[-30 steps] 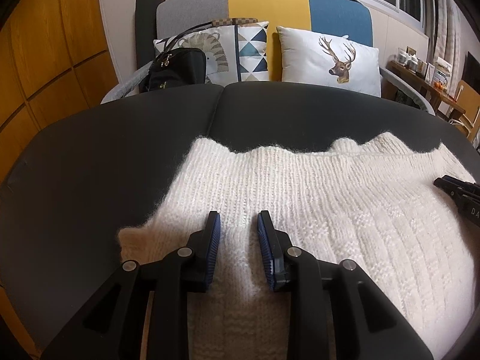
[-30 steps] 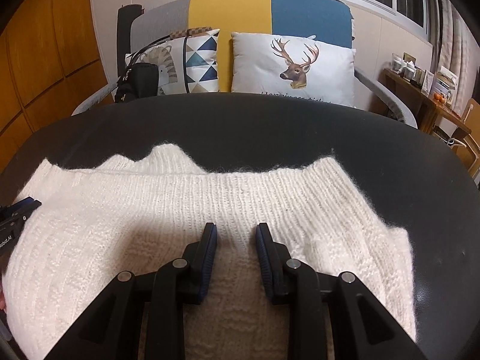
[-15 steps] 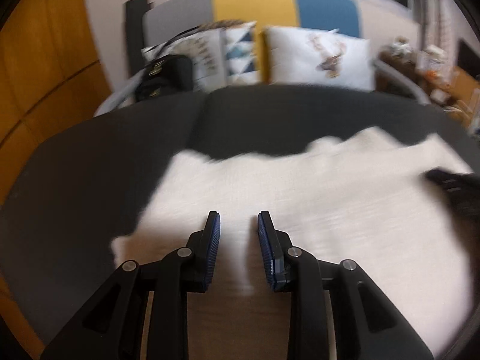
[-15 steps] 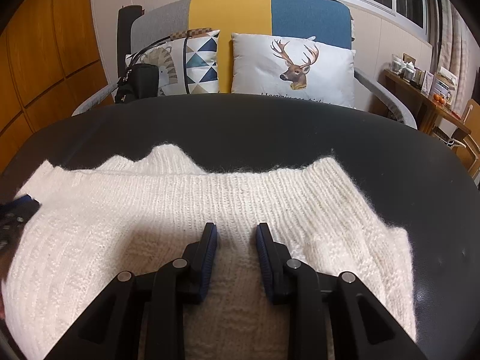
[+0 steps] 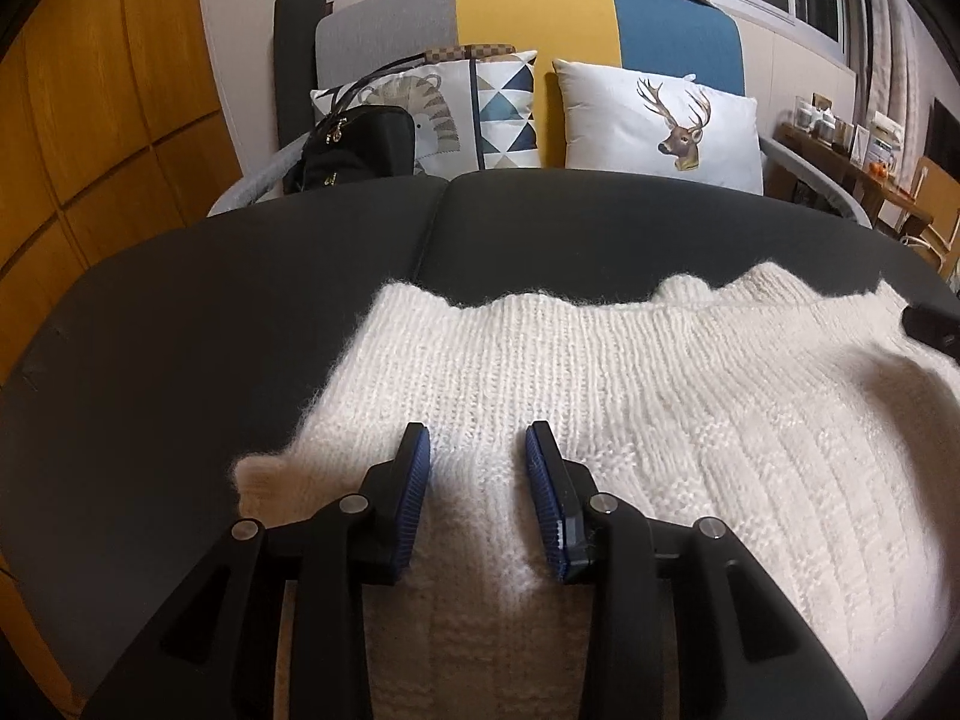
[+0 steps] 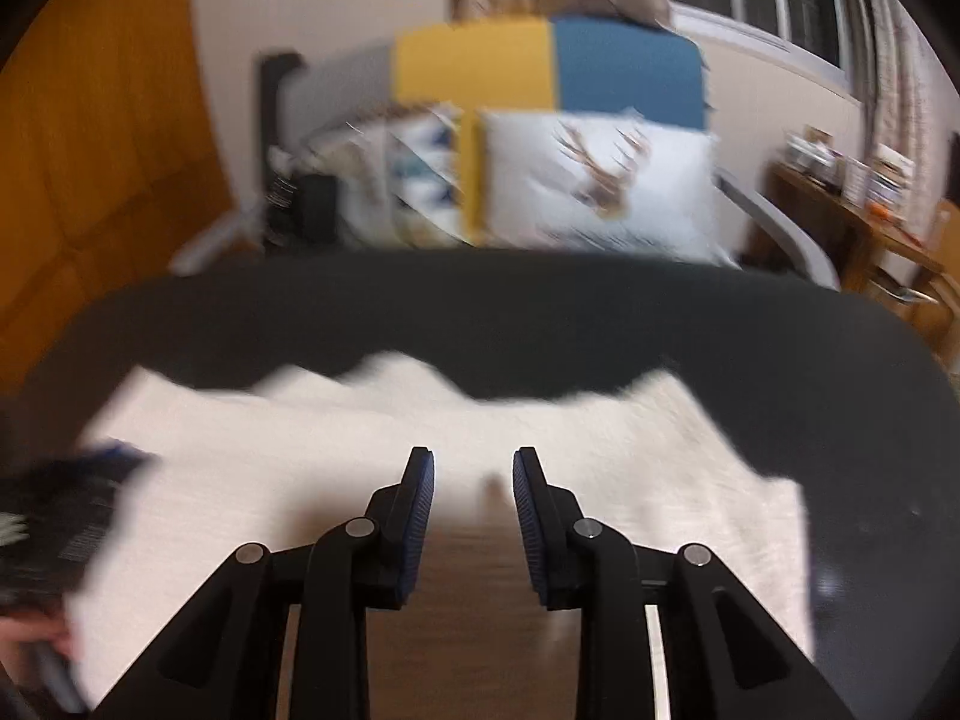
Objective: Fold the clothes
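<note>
- Left gripper: blue-padded fingers apart, nothing between them, poised over the near left part of the sweater.
- Right gripper: fingers likewise apart and empty, over the near middle of the sweater.
- Sweater: white, chunky knit, spread flat on the dark cushion, wavy far edge toward 12 o'clock.
- Sharp only in the left view: knit ribs, deer pillow at 1 o'clock, patterned pillow at 12, black bag at 11, seam down the cushion's middle.
- Also in the left view: dark tip of the right gripper at the 3 o'clock edge, above the sweater.
- Right view smeared with motion blur; pillows and bag mere streaks.
- Only in the right view: sweater's right edge at 3 o'clock with bare cushion beyond, left gripper at 9 o'clock, and part of a hand at 8 o'clock.
- Wooden panels at 10 o'clock in both.
</note>
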Demonstrator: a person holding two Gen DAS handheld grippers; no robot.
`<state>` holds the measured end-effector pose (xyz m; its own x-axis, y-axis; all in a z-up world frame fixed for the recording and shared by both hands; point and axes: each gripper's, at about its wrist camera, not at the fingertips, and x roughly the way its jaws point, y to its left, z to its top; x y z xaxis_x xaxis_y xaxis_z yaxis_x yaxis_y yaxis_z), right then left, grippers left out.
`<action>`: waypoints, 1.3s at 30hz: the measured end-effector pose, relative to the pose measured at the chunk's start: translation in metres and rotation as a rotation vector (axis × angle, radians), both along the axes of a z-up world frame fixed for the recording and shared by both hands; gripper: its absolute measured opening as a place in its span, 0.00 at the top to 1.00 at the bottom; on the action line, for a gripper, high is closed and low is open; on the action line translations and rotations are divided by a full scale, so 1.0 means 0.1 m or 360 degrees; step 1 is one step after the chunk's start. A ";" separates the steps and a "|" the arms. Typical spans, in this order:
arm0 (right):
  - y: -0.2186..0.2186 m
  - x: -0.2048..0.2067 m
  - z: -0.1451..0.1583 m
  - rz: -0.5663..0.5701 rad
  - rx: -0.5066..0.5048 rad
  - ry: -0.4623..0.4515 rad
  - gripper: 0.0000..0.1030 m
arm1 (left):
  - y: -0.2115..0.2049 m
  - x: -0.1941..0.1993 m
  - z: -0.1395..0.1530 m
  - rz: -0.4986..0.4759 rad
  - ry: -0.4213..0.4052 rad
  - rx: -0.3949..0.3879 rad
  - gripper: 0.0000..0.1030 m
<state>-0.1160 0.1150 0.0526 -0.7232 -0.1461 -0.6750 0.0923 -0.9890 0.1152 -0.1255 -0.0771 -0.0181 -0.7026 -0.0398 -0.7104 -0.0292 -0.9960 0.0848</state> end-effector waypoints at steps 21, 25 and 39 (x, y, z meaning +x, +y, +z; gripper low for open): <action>-0.29 -0.07 -0.34 0.0104 0.0089 -0.0099 0.77 | 0.00 0.00 0.01 -0.0004 0.0004 0.0036 0.65; -0.08 -0.10 -0.37 0.0010 0.0069 -0.0106 0.77 | -0.01 -0.01 0.01 -0.0006 0.0002 0.0040 0.65; 0.06 0.01 -0.16 -0.0017 0.0023 -0.0058 0.75 | 0.00 -0.02 0.01 -0.0006 0.0003 0.0043 0.64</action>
<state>-0.1153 0.1209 0.0364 -0.6997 -0.1287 -0.7027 0.0777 -0.9915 0.1041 -0.1276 -0.0767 -0.0168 -0.7039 -0.0179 -0.7100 -0.0331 -0.9978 0.0580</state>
